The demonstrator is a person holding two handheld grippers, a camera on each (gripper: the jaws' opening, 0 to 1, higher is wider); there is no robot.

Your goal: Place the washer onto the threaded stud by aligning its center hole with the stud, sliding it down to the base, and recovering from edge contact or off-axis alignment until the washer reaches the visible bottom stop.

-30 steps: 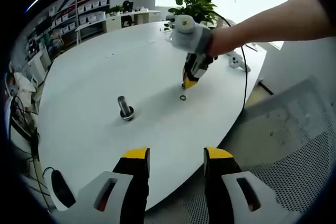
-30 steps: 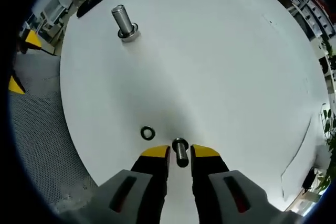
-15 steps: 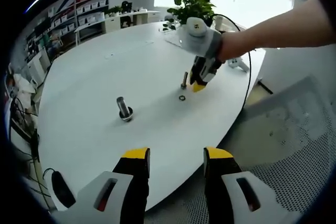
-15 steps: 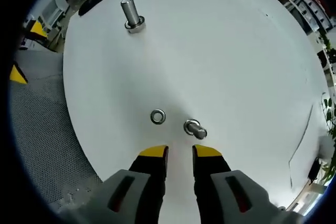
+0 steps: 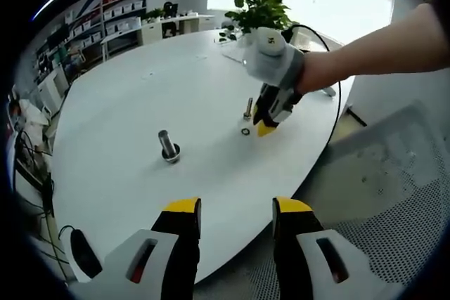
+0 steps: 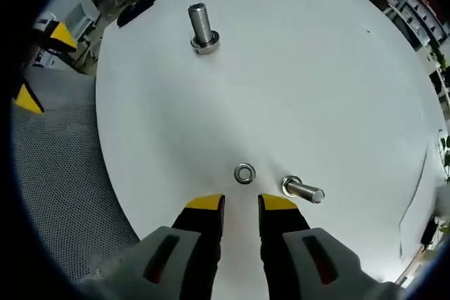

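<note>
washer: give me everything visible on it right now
The washer is a small flat metal ring, silvery, with a round center hole. It lies flat on the white table, untouched, just ahead of the right gripper and beside the small stud. In the left gripper view it sits under that gripper's tips.

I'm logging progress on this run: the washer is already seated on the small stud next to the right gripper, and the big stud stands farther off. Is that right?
Not quite. In the right gripper view the washer lies flat on the table, beside the small stud, not on it. The right gripper is open just short of it. The big stud does stand farther off.
</note>
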